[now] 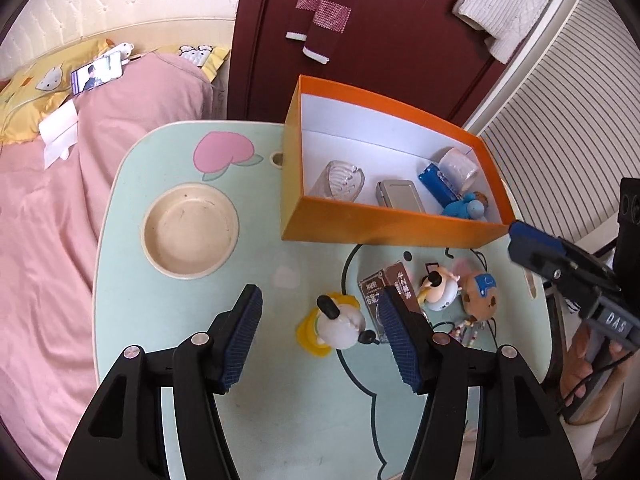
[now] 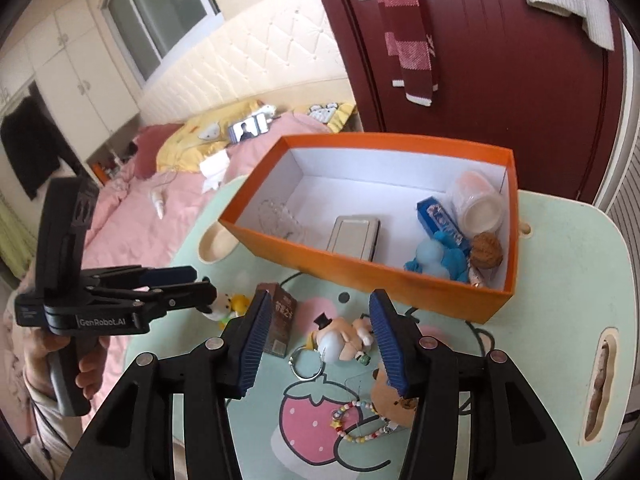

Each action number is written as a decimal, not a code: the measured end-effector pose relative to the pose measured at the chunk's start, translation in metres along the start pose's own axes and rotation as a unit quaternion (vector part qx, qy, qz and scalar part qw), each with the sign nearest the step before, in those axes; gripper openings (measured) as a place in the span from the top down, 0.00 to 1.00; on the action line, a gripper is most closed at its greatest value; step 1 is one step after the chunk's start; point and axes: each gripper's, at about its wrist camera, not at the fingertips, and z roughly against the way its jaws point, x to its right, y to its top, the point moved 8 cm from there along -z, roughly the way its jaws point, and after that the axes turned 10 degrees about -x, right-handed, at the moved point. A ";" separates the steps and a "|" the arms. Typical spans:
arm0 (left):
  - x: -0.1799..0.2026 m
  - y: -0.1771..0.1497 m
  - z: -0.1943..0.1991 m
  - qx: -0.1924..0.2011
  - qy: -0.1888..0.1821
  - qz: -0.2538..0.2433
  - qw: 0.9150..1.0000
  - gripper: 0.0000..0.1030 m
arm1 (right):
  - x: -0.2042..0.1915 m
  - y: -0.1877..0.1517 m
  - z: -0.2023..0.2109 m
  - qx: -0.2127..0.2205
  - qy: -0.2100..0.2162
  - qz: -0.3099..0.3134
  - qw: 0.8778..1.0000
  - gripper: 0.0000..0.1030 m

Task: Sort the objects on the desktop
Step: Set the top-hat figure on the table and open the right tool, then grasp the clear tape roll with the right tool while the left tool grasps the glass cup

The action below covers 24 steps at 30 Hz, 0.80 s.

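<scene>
My left gripper [image 1: 320, 340] hangs open over the mint table [image 1: 280, 400]. A white and yellow duck toy [image 1: 336, 328] lies on the table below the gap, untouched. A brown carton [image 1: 394, 280] stands by its right finger. My right gripper [image 2: 320, 344] is open too, above a top-hat figurine keychain [image 2: 340, 340]. A brown plush [image 2: 390, 396] and a bead bracelet [image 2: 360, 420] lie under its right finger. Behind them the orange box [image 2: 360, 276] holds a glass dish [image 1: 342, 182], a metal tin [image 2: 354, 236], a blue pack [image 2: 440, 218], a blue toy [image 2: 434, 258] and a walnut [image 2: 486, 254].
A cream bowl [image 1: 190, 236] sits sunk into the table's left side. A bed with a pink quilt [image 1: 48, 240] borders the table on the left. A dark red door [image 1: 400, 40] stands behind the box. A hand [image 2: 86, 364] holds the left gripper [image 2: 204, 282].
</scene>
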 end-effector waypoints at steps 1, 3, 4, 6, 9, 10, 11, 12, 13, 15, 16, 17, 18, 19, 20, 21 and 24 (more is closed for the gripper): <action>0.003 0.005 0.006 0.004 -0.005 -0.001 1.000 0.40 | 0.004 0.008 0.009 0.008 -0.007 -0.004 1.000 0.51; 0.009 0.014 0.017 0.012 -0.014 -0.005 1.000 0.40 | 0.016 0.029 0.027 0.020 -0.034 -0.017 0.999 0.51; 0.013 0.019 0.022 0.016 -0.014 -0.009 1.000 0.40 | 0.023 0.039 0.035 0.022 -0.042 -0.029 0.998 0.51; 0.019 0.025 0.028 0.024 -0.005 -0.015 1.000 0.40 | 0.037 0.058 0.044 0.010 -0.055 -0.050 0.997 0.51; 0.030 0.028 0.028 0.027 -0.012 -0.022 0.999 0.40 | 0.049 0.077 0.031 -0.041 -0.071 -0.060 0.995 0.51; 0.033 0.025 0.026 0.024 -0.022 -0.022 0.999 0.40 | 0.052 0.082 0.024 -0.057 -0.073 -0.061 0.994 0.51; 0.037 0.023 0.023 0.020 -0.033 -0.023 0.999 0.40 | 0.055 0.085 0.017 -0.072 -0.075 -0.063 0.993 0.51; 0.040 0.021 0.021 0.017 -0.041 -0.024 0.999 0.40 | 0.057 0.086 0.009 -0.085 -0.077 -0.067 0.991 0.51; 0.041 0.017 0.017 0.012 -0.041 -0.026 0.999 0.40 | 0.058 0.085 0.000 -0.099 -0.079 -0.072 0.989 0.51; 0.043 0.012 0.012 0.006 -0.040 -0.030 0.999 0.40 | 0.060 0.081 -0.015 -0.125 -0.074 -0.086 0.986 0.51; 0.042 0.010 0.011 0.005 -0.039 -0.031 0.999 0.40 | 0.061 0.076 -0.021 -0.137 -0.068 -0.098 0.983 0.51; 0.041 0.009 0.010 0.004 -0.039 -0.030 0.999 0.40 | 0.063 0.072 -0.027 -0.145 -0.064 -0.113 0.981 0.51; 0.040 0.008 0.010 0.004 -0.040 -0.028 0.999 0.40 | 0.065 0.070 -0.031 -0.145 -0.064 -0.124 0.979 0.51; 0.038 0.008 0.011 0.004 -0.041 -0.026 0.999 0.40 | 0.068 0.068 -0.034 -0.145 -0.064 -0.136 0.978 0.51; 0.037 0.008 0.011 0.005 -0.042 -0.024 0.999 0.40 | 0.072 0.067 -0.037 -0.144 -0.064 -0.148 0.976 0.51; 0.036 0.007 0.012 0.007 -0.042 -0.022 0.999 0.40 | 0.077 0.069 -0.040 -0.137 -0.068 -0.162 0.975 0.51; 0.034 0.007 0.013 0.011 -0.046 -0.016 0.999 0.40 | 0.088 0.075 -0.045 -0.115 -0.072 -0.194 0.972 0.51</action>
